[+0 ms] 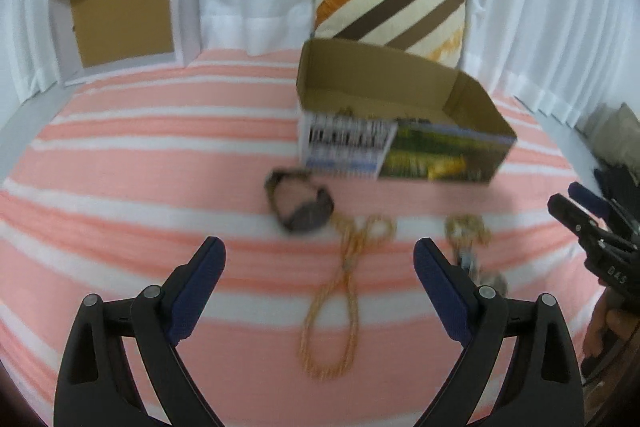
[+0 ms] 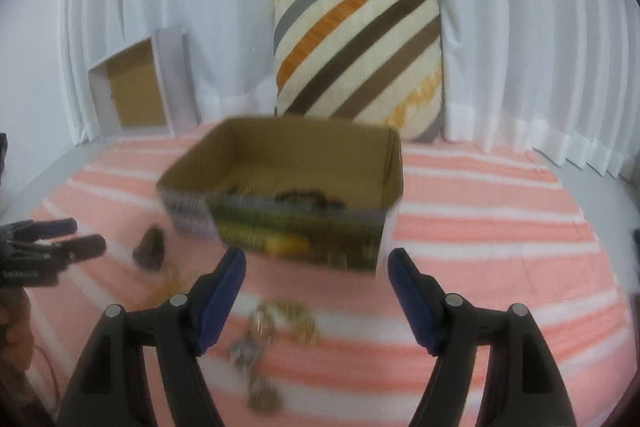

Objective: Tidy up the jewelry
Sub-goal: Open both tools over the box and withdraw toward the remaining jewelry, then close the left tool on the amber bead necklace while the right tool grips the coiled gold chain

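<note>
Both the left hand-held gripper (image 1: 320,255) and right hand-held gripper (image 2: 316,267) gape wide, holding nothing. A watch (image 1: 300,203), orange necklace (image 1: 340,291) and gold chain (image 2: 286,319) lie on the striped bed (image 1: 140,163), before the cardboard box (image 1: 400,131) near its far edge.

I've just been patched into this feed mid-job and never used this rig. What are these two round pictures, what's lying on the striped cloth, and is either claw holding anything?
Each picture comes from a fisheye camera on a hand-held claw, looking along its two blue-padded fingers. The left claw and right claw both stand open and hold nothing. On the striped cloth lie a wristwatch, an orange bead necklace and a gold chain with a pendant. Behind them is an open cardboard box with some jewelry already inside. A striped cushion leans on the curtain.
</note>
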Action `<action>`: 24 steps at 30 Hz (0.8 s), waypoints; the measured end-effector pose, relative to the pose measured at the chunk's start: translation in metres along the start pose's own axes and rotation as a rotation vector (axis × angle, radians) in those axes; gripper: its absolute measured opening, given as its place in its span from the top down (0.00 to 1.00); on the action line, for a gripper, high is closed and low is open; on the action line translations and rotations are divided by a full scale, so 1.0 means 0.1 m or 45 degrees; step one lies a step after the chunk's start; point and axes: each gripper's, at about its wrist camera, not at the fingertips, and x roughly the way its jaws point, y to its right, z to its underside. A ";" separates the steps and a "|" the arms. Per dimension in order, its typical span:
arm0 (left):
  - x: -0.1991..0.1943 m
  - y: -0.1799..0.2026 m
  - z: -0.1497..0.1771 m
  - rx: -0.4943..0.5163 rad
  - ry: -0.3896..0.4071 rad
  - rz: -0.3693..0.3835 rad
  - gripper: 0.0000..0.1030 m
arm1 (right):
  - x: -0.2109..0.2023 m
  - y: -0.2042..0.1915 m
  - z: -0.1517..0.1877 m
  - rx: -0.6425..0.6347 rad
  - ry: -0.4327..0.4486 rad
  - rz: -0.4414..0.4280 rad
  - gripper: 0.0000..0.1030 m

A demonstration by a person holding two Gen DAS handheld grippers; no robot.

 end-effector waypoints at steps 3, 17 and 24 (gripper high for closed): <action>-0.09 0.01 0.24 0.030 0.003 -0.007 0.07 | -0.10 -0.07 0.26 -0.028 -0.021 0.011 0.27; 0.13 -0.01 0.89 0.041 -0.132 -0.015 0.07 | -0.27 -0.22 0.94 -0.043 -0.114 0.024 0.27; 0.20 0.01 0.87 0.054 -0.159 -0.033 0.06 | -0.19 -0.20 0.99 -0.033 -0.144 0.016 0.27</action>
